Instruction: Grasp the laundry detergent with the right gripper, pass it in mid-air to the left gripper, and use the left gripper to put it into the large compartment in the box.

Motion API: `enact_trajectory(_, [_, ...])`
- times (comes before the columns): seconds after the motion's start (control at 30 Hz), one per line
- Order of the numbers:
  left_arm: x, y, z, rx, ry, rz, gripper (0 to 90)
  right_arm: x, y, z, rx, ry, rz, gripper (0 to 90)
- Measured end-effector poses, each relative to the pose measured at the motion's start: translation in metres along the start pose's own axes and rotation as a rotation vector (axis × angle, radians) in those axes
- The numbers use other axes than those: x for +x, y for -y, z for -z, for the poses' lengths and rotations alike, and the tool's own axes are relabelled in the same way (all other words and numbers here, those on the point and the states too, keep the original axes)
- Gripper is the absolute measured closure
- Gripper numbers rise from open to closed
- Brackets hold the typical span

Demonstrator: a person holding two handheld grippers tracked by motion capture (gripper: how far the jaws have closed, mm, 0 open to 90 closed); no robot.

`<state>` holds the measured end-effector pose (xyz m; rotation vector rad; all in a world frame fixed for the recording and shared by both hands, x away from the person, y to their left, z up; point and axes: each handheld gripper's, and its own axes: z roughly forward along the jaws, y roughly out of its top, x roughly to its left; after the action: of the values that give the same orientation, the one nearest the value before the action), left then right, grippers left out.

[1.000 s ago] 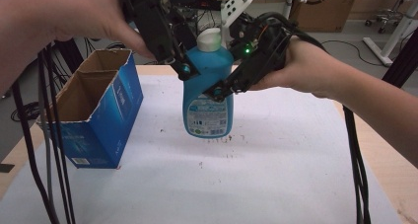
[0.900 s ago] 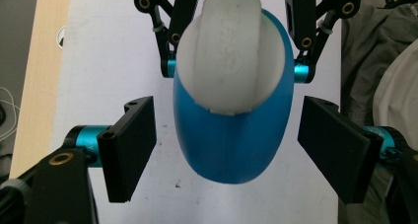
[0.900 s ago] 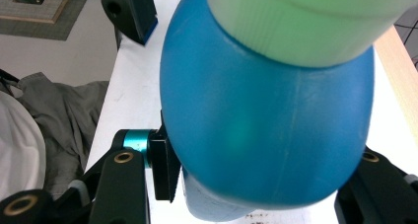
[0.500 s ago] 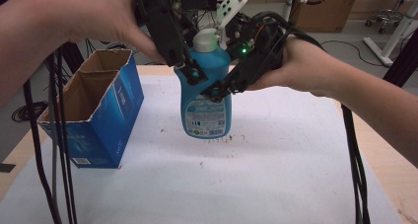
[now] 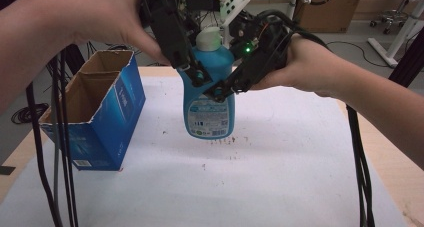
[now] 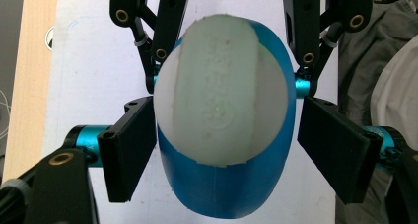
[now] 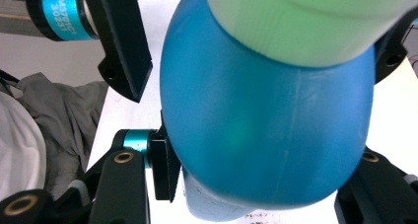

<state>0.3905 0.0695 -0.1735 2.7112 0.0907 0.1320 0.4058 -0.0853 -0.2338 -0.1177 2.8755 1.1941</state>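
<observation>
Two grippers meet on a blue bottle (image 5: pixel 209 94) standing upright at the middle of the white-covered table (image 5: pixel 280 177).

At the left, an open-topped blue cardboard box (image 5: pixel 95 114) stands near the table's left edge, well apart from the bottle. The left gripper (image 5: pixel 192 72) comes down from the far left onto the bottle's shoulder; in the left gripper view its jaws stand released, one on each side of the bottle under the pale cap (image 6: pixel 222 88), the left touching, the right just clear. The right gripper (image 5: pixel 225 87) reaches in from the right and is clenched on the bottle's body. Dark specks dot the table near the bottle's base.
</observation>
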Motion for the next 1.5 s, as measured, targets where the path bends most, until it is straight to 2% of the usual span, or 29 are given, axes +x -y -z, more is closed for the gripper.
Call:
enact_trajectory(0.63, [-0.0005,0.0005,0.0004,-0.003,0.004,-0.009,22.8,-0.0014,-0.0005,0.0035,-0.006,0.009,-0.007,45.4])
enact_trajectory(0.93, [-0.0005,0.0000,0.0020,-0.011,-0.017,-0.001,23.2,-0.0019,-0.0005,0.0043,-0.011,0.014,-0.010,45.4])
enact_trajectory(1.5, [-0.0010,0.0002,0.0023,-0.014,-0.020,0.001,27.3,-0.0016,-0.0013,0.0033,-0.009,0.010,-0.008,45.4])
